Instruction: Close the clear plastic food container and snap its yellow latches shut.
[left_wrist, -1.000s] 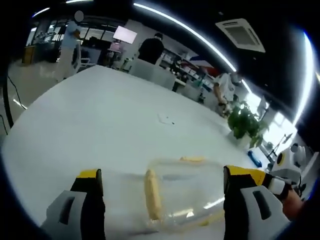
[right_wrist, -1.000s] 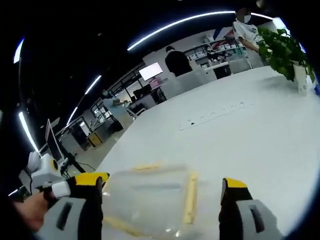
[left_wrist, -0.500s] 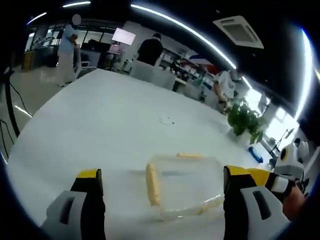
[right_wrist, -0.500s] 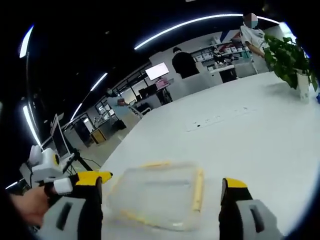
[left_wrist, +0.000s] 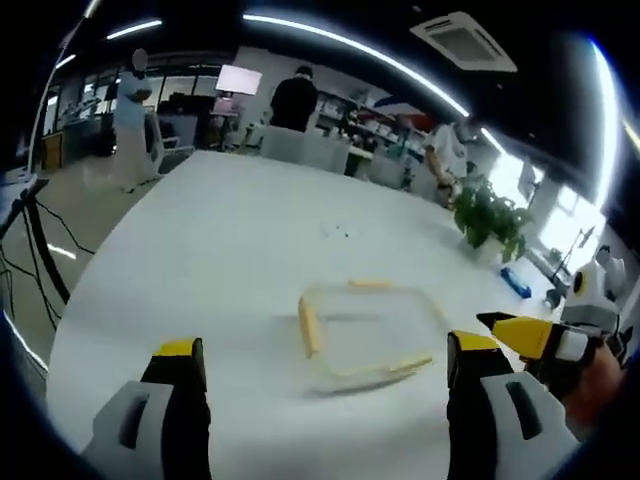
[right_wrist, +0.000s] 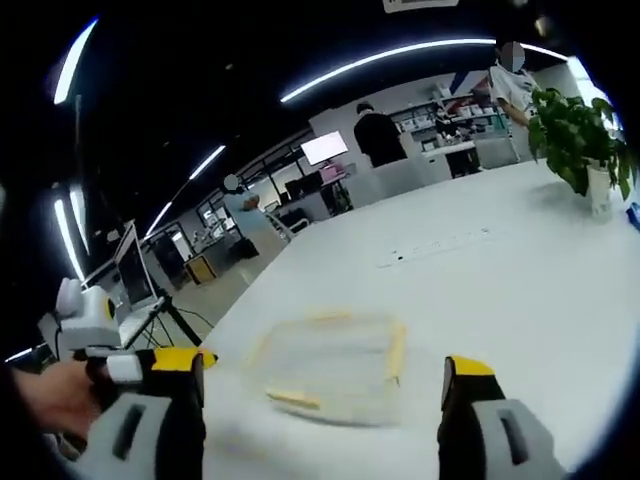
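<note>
Yellow-tipped jaws of the left hand-held gripper (left_wrist: 320, 372) stand wide apart with nothing between them, held low over the near edge of the white worktop (left_wrist: 220, 250). The right hand-held gripper (right_wrist: 322, 382) is posed the same way, jaws spread and empty (its tip also juts into the left gripper view at the right, a hand (left_wrist: 600, 385) behind it). The container (left_wrist: 365, 325) lies flat on the worktop between the two and a little farther out, touched by neither; its lid looks down, with latches (left_wrist: 310, 326) along its edges. Against the pictures of a second ago, both grippers have drawn back: the container then sat right between the jaws and now lies well beyond them. A potted plant (right_wrist: 575, 130) stands at the far right.
</note>
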